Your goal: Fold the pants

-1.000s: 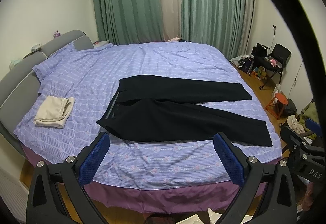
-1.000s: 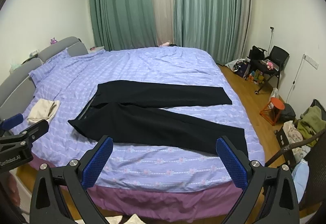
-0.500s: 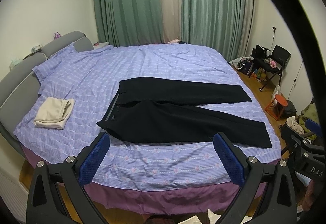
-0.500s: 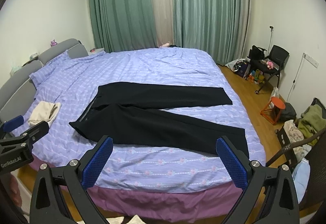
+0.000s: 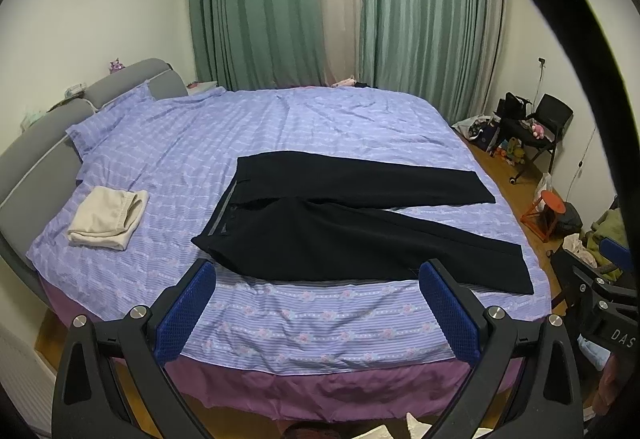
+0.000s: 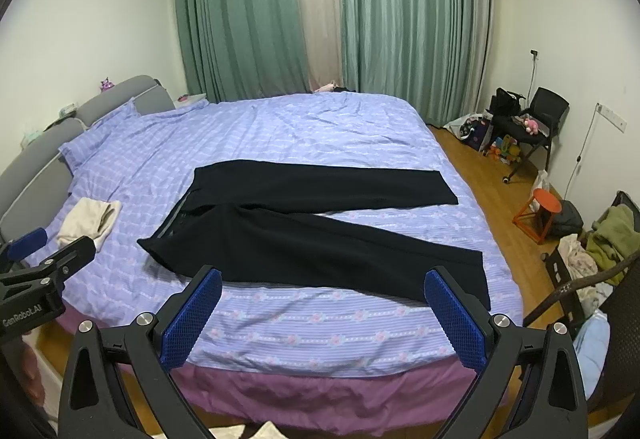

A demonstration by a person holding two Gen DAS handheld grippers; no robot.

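Black pants lie flat on the bed, waistband to the left, two legs spread apart toward the right; they also show in the right wrist view. My left gripper is open and empty, held off the bed's near edge in front of the pants. My right gripper is open and empty, also short of the near edge. The right gripper shows at the right edge of the left view, and the left gripper at the left edge of the right view.
A folded cream garment lies on the bed left of the pants, near the grey headboard. Right of the bed stand an orange stool, a black chair with clutter and heaps of clothes. Green curtains hang behind.
Both views have shifted slightly; the pants sit a little lower in the frames. Nothing on the bed has moved and both grippers stay open.
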